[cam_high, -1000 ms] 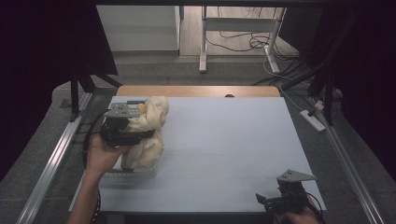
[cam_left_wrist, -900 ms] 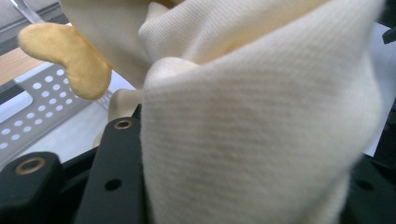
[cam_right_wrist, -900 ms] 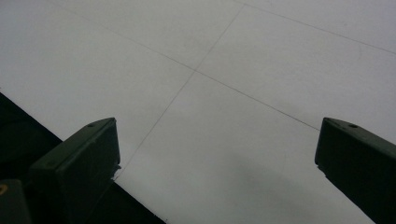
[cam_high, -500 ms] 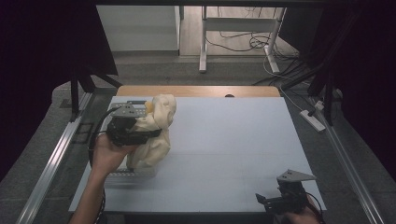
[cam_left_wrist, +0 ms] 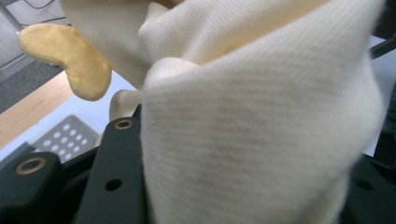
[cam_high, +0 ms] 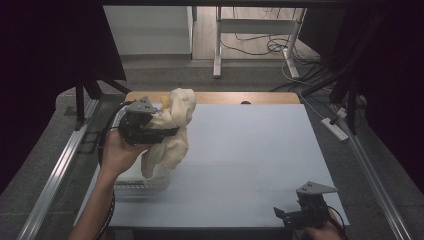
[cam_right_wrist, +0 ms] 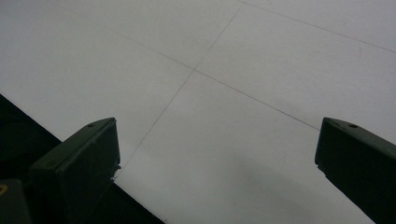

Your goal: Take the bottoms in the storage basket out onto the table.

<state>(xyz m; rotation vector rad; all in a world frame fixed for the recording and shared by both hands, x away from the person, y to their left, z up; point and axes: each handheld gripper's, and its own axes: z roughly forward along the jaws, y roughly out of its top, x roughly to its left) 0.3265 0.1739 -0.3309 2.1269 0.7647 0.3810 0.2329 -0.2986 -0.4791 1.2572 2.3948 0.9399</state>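
- Cream knitted cloth [cam_high: 172, 131]: a soft, bunched piece with a yellow-ochre patch, held in the air above the near-left part of the table [cam_high: 250, 165]; its lower end hangs down toward a perforated white tray [cam_high: 131, 184] that sits at the table's near-left edge.
- Left gripper [cam_high: 165, 134]: carried in the person's left hand [cam_high: 116, 154], jaws clamped on the cloth. In the left gripper view the ribbed fabric [cam_left_wrist: 261, 121] bulges up between the two black jaws, and the ochre patch [cam_left_wrist: 70, 58] juts out beyond it at the upper left.
- Perforated tray, left gripper view [cam_left_wrist: 70, 135]: a corner with round holes shows below the cloth, lying on the pale table surface.
- Right gripper [cam_high: 286, 216]: at the table's near-right corner, well apart from the cloth. In the right gripper view its jaws stand wide apart with nothing between them, just above the bare grey surface [cam_right_wrist: 224, 93].
- Table: pale grey top with thin seam lines; a wooden strip [cam_high: 240, 97] runs along its far edge, behind the cloth.
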